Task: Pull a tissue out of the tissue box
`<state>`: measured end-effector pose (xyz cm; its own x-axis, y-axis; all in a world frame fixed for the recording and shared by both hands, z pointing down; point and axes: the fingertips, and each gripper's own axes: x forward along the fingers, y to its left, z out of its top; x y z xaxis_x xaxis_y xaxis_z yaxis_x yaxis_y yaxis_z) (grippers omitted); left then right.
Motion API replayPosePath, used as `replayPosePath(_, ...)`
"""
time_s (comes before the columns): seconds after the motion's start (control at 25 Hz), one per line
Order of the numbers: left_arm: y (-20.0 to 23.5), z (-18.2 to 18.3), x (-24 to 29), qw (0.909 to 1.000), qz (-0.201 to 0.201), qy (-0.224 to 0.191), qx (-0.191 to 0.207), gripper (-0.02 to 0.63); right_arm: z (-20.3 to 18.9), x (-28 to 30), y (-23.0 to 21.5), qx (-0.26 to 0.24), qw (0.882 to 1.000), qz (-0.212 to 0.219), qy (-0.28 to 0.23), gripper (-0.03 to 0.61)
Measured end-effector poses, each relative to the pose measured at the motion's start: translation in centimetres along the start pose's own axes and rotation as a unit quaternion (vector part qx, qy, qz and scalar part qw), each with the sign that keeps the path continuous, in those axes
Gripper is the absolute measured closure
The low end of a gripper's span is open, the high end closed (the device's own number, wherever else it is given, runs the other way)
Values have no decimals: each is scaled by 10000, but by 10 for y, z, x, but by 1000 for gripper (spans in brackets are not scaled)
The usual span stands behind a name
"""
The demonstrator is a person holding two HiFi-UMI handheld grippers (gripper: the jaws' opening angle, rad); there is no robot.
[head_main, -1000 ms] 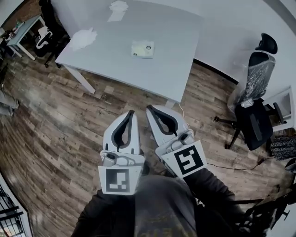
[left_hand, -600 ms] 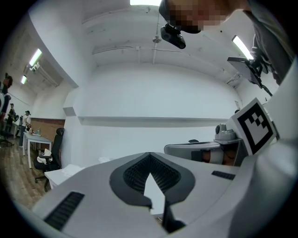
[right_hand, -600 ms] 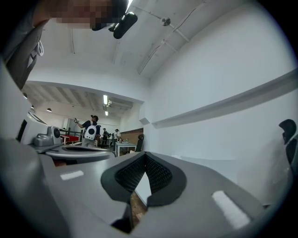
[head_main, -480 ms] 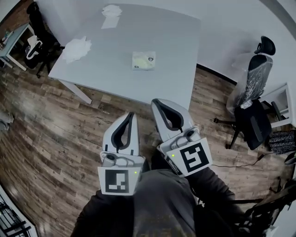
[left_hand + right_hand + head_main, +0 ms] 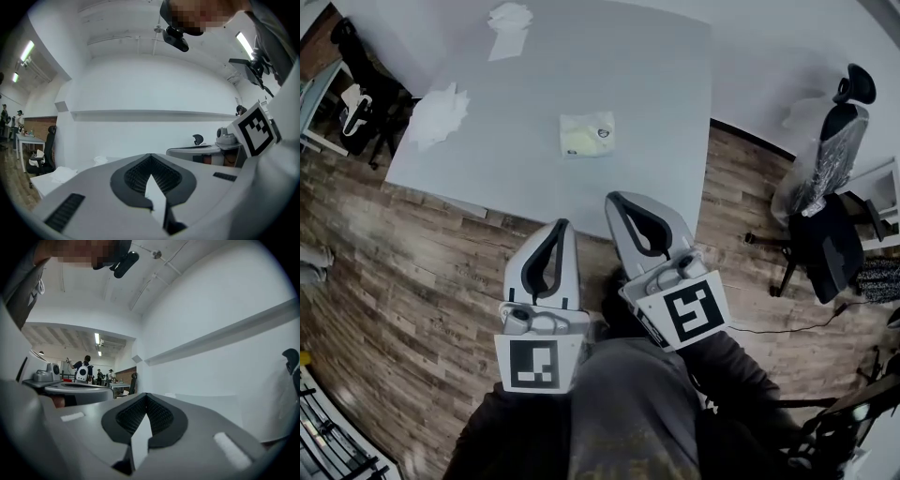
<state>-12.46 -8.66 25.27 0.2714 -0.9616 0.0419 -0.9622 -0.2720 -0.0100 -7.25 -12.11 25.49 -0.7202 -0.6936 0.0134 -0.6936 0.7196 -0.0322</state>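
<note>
A pale yellow-white tissue box (image 5: 587, 133) lies flat near the middle of the grey table (image 5: 656, 112) in the head view. Both grippers are held close to my body over the wooden floor, short of the table's near edge. My left gripper (image 5: 560, 227) has its jaws closed tip to tip with nothing between them. My right gripper (image 5: 613, 199) is likewise shut and empty, its tip just at the table edge. In the left gripper view the left gripper (image 5: 150, 155) points at a white wall; in the right gripper view the right gripper (image 5: 146, 394) does the same.
Loose crumpled tissues (image 5: 439, 110) lie on the table's left part, and another tissue pile (image 5: 508, 18) at its far edge. A black office chair (image 5: 823, 234) stands to the right, another chair (image 5: 354, 89) at far left. People (image 5: 84, 370) stand far off.
The table and tissue box have come closer and lower in the head view as I step forward. Both grippers stay shut and held near my body.
</note>
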Motion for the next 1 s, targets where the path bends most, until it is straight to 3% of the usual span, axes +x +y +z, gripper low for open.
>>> replayPosePath(0.32,20,-17,96,9997,-98,232,38,615,-31,61,-72,285,9992,-67,255,575)
replayPosePath(0.64,50,1,149,9999,-102,65,-72,615,-8,112,-102,80,9998,-95,142,577)
replayPosePath(1.0,90,-49,204,9978,-382,413,-343,615,-64,166,-117,155,9982,-64,572,532)
